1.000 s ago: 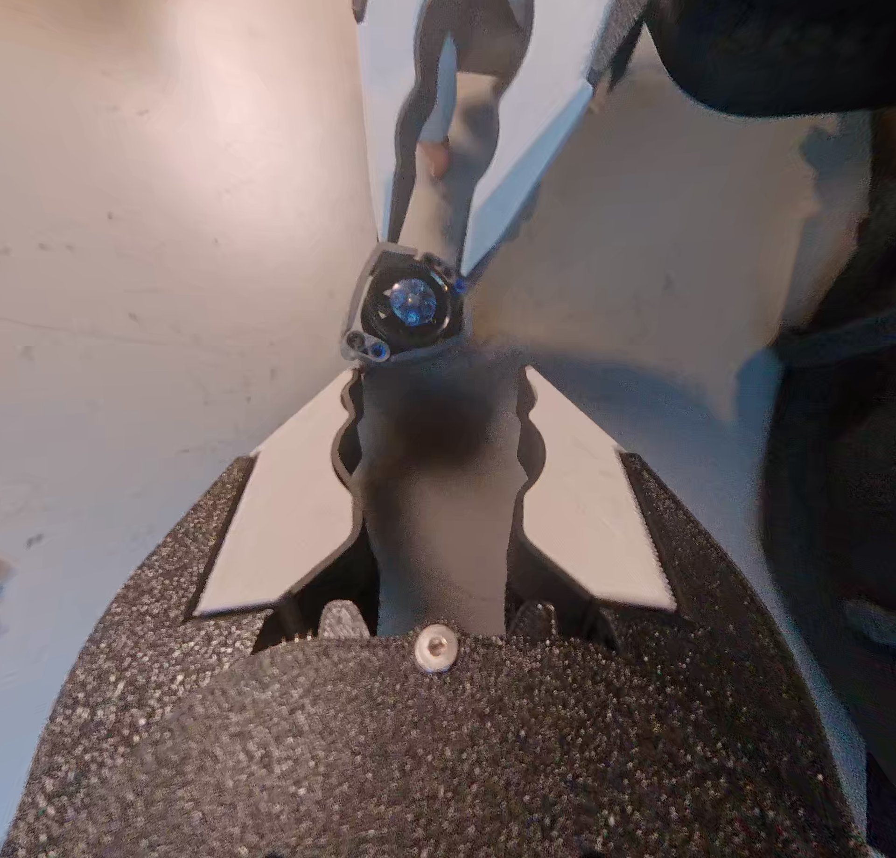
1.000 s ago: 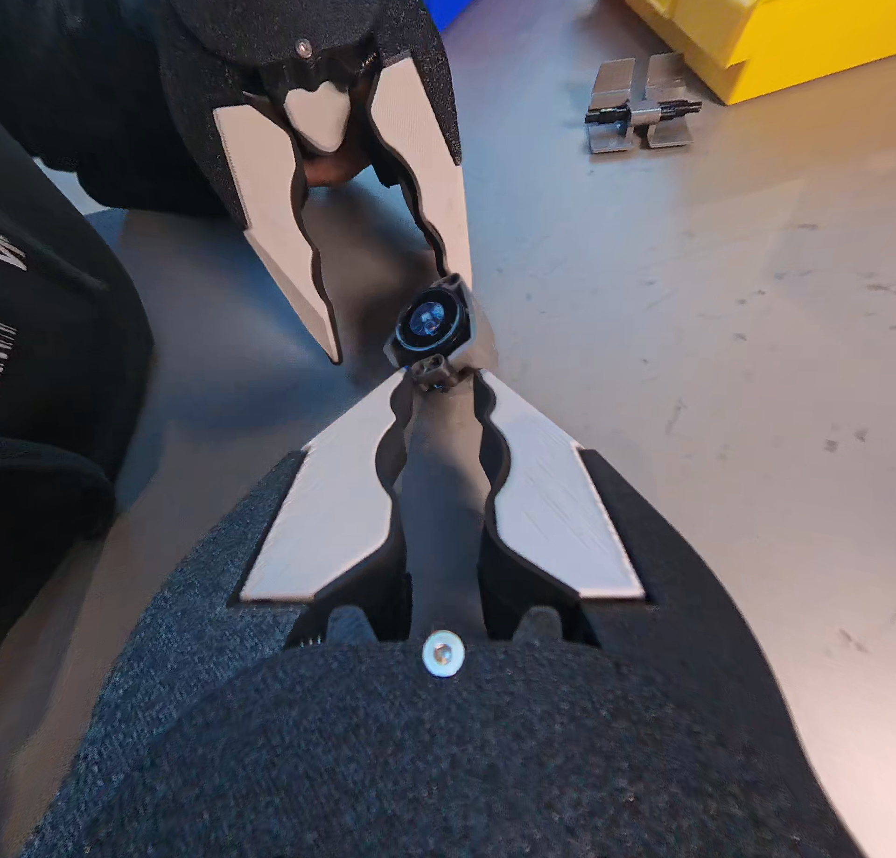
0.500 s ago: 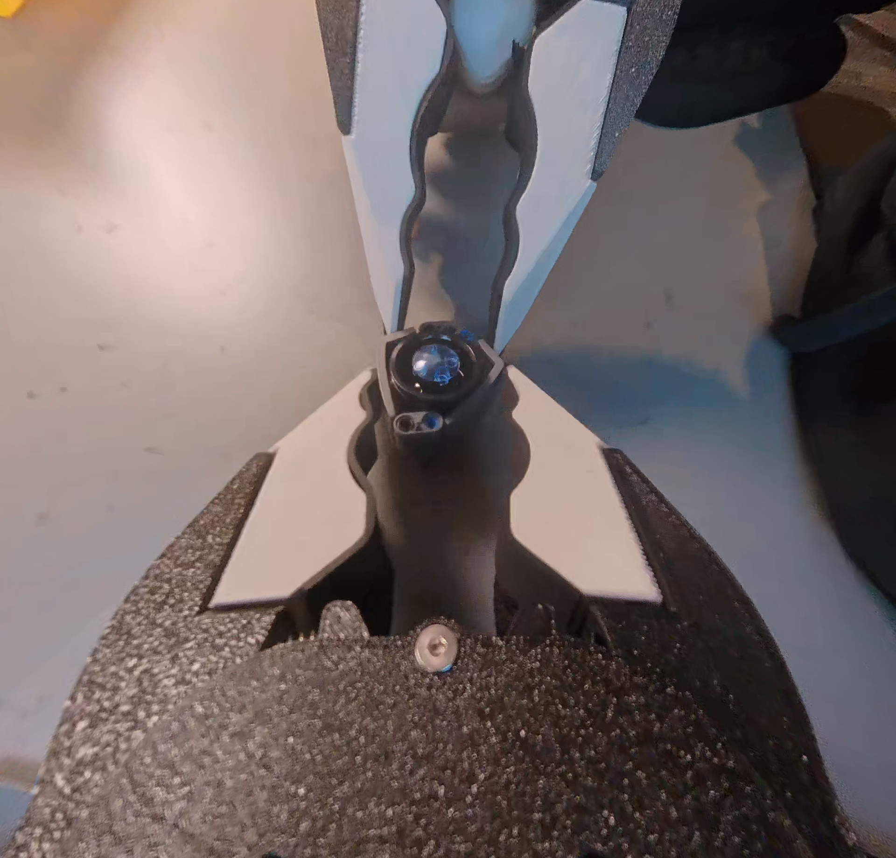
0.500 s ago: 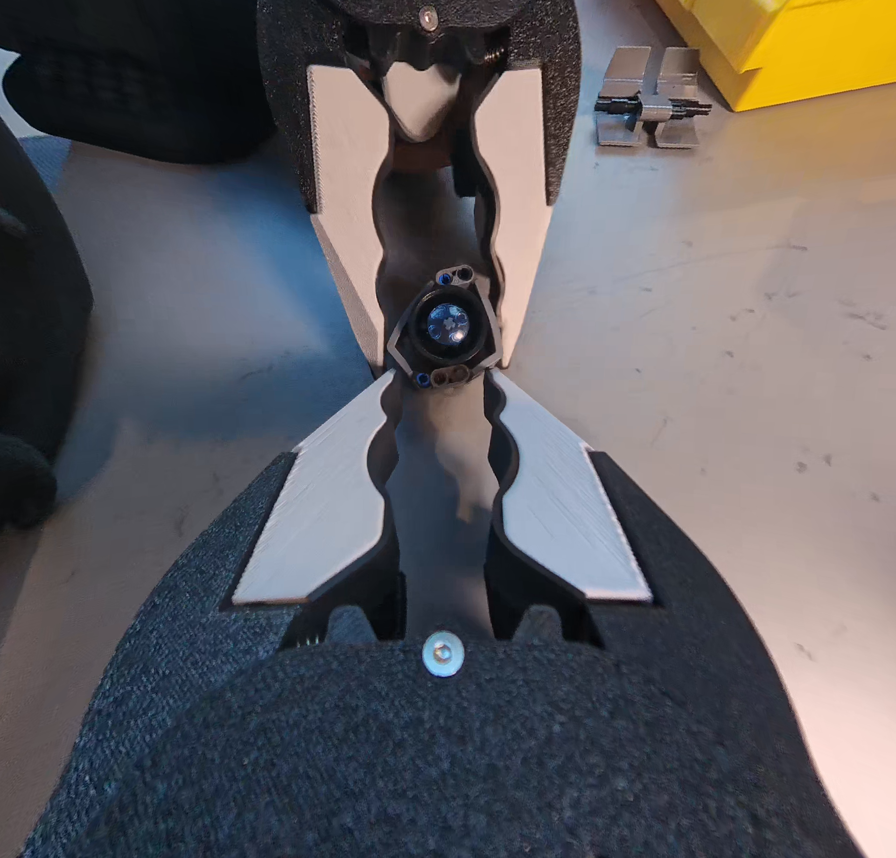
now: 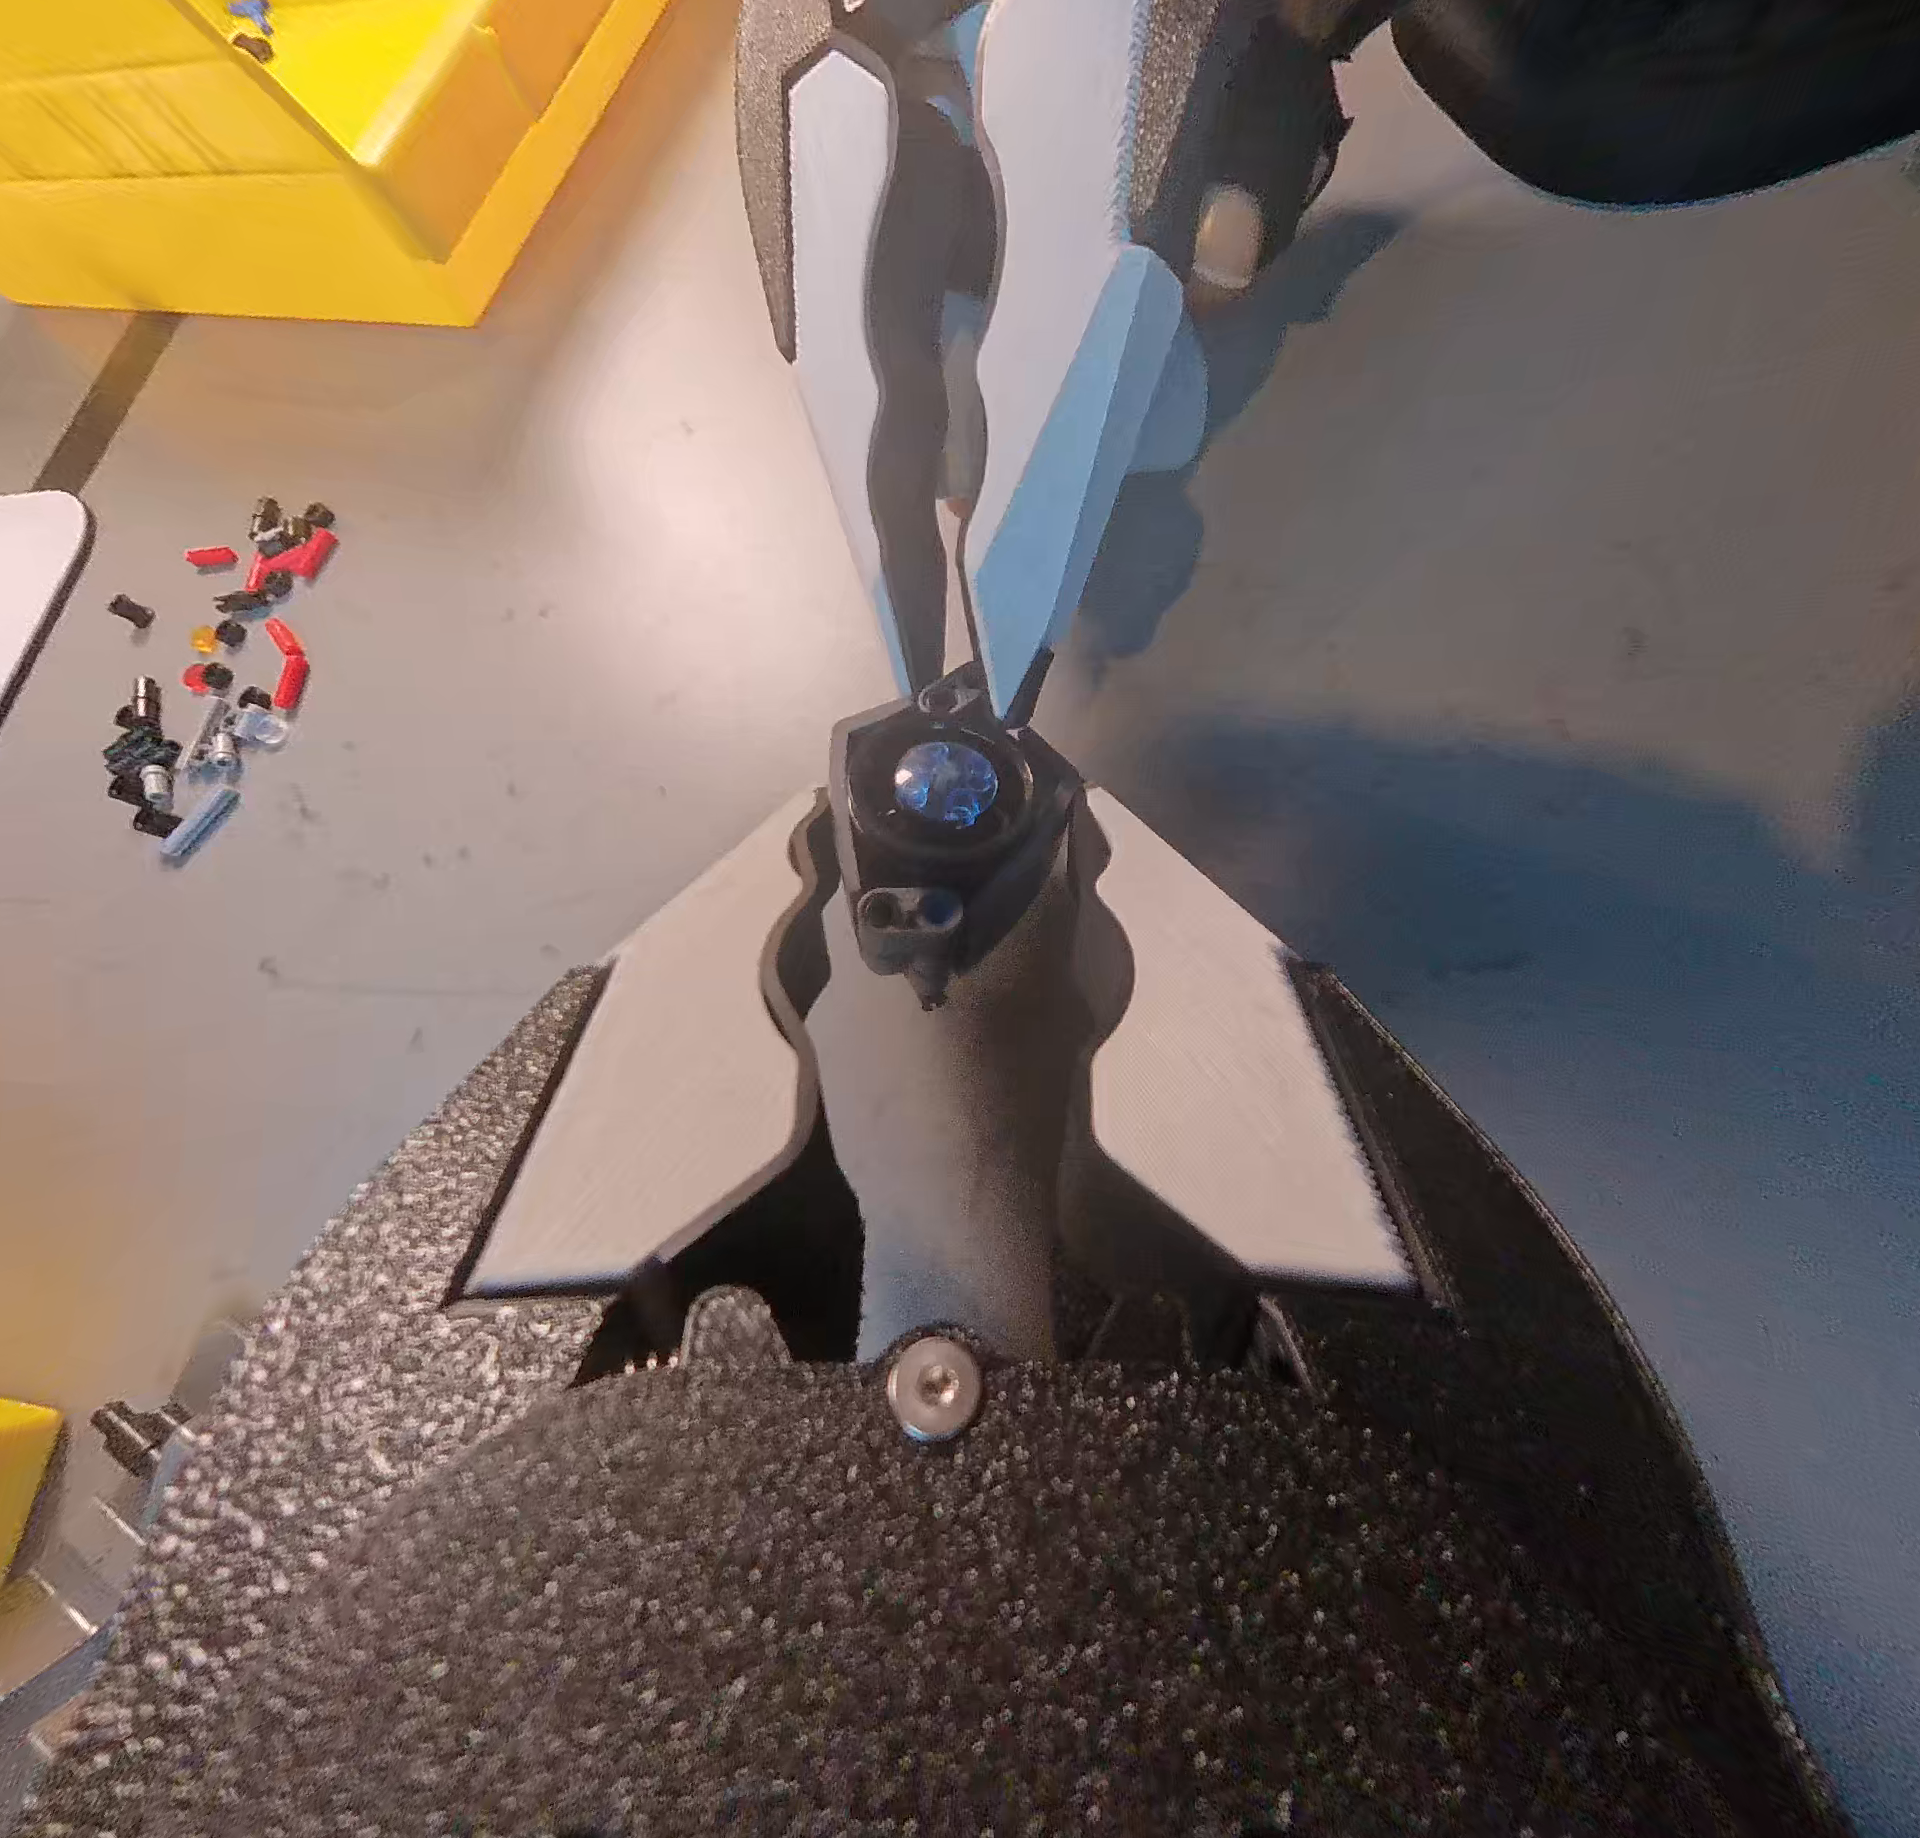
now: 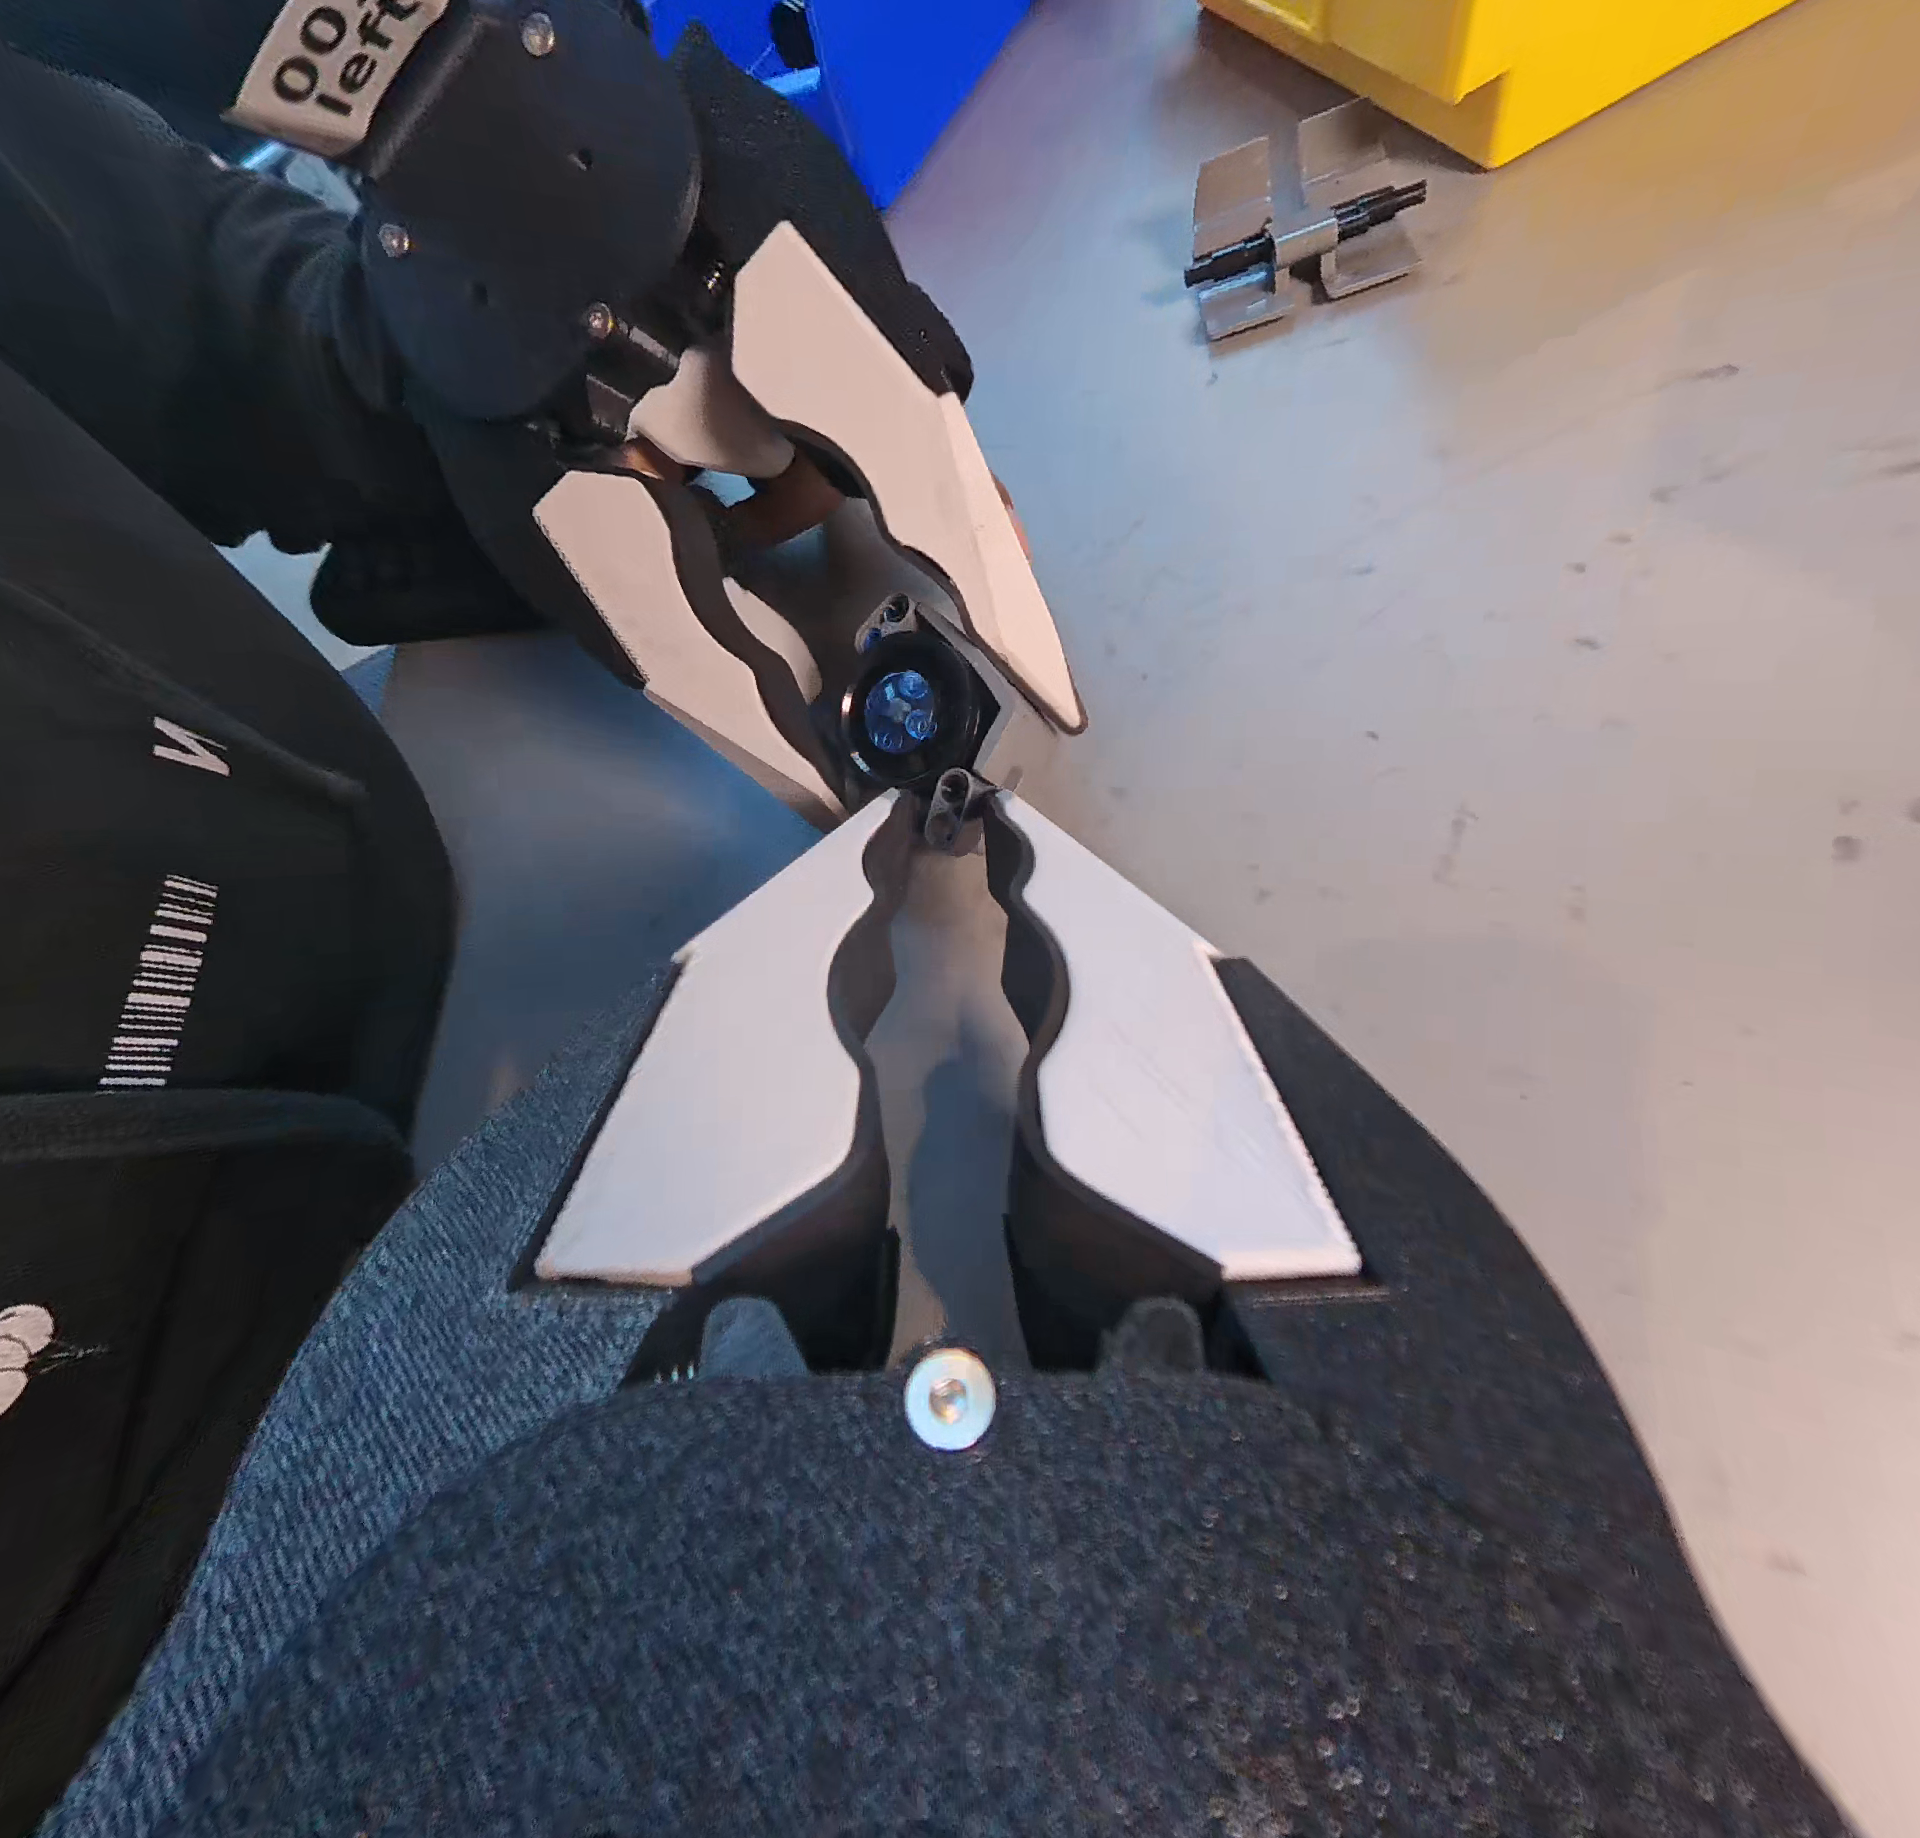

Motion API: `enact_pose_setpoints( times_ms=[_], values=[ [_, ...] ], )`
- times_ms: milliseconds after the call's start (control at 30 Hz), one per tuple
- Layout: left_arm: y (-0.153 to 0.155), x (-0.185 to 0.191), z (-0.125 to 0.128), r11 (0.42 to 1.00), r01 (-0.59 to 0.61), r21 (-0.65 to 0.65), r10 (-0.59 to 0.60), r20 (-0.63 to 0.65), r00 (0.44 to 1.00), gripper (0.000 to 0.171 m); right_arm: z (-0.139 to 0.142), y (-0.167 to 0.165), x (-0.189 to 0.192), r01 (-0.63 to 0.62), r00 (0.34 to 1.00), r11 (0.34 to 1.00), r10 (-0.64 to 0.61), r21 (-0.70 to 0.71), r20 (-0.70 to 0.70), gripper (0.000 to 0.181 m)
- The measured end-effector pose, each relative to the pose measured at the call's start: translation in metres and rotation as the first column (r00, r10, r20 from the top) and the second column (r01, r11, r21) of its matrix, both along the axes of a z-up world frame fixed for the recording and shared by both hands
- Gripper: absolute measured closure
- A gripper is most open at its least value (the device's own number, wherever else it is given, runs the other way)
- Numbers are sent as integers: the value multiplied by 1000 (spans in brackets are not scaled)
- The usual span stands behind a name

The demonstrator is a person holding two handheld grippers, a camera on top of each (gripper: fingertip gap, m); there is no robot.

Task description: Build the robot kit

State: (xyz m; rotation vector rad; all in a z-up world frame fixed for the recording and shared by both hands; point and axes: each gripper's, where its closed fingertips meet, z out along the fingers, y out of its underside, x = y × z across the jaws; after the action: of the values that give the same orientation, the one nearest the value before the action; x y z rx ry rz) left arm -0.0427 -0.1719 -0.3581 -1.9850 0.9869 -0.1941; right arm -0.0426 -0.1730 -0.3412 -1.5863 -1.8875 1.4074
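Note:
A small black part with a round blue centre point(image 5: 945, 801) is held above the grey table between both grippers. My left gripper point(image 5: 951, 812) is shut on the part's body, one fingertip on each side. My right gripper point(image 6: 948, 801) is shut on a small black two-hole tab at the part's edge point(image 6: 951, 796). In the left wrist view the right gripper point(image 5: 966, 682) comes down from the top. In the right wrist view the left gripper point(image 6: 935, 749) reaches in from the upper left around the part point(image 6: 904, 718). A dark-gloved hand holds each gripper.
A yellow bin point(image 5: 312, 126) and a scatter of small red, black and grey pieces point(image 5: 208, 666) lie left. A white tray edge point(image 5: 31, 583) shows at far left. A yellow bin point(image 6: 1558, 22), a blue bin point(image 6: 883, 22) and a metal bracket with a black rod point(image 6: 1299, 230) lie beyond. Both grippers' tips are close together, under 4 cm apart.
The part, first ahead of my left fingertips on the right gripper, came between the left fingers, which closed on it. Both grippers have since turned, still joined at the part.

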Motion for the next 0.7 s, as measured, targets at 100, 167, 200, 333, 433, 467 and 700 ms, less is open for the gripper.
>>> enact_pose_setpoints(
  times_ms=[100, 167, 200, 333, 433, 467, 700],
  values=[
    [0, 0, -1, 1000, -7, 3, 7, -8, 1000, 129, -2, 1, 0, 12, 1000, 1000, -12, 13, 9, 171],
    [-1, 0, -2, 1000, -14, -19, 15, 14, 1000, 129, -3, 1, 0, 16, 1000, 999, -16, 33, 14, 171],
    [-1, -1, -2, 999, -19, -26, 20, 16, 1000, 129, -3, 1, -1, 23, 1000, 999, -23, 41, 17, 172],
    [0, -1, -5, 997, -34, -70, 38, 63, 997, 129, -3, 3, -1, 39, 999, 995, -40, 89, 15, 173],
    [-1, 0, -8, 995, -38, -97, 44, 63, 997, 129, -4, 3, 0, 44, 998, 994, -47, 98, 30, 173],
    [-2, 0, -11, 992, -38, -118, 46, 65, 997, 129, -6, 3, 1, 43, 998, 995, -47, 92, 41, 173],
    [-3, 3, -12, 980, -54, -189, 79, 128, 989, 130, -3, 0, 5, 2, 1000, 997, -4, 79, 27, 165]
  ],
)
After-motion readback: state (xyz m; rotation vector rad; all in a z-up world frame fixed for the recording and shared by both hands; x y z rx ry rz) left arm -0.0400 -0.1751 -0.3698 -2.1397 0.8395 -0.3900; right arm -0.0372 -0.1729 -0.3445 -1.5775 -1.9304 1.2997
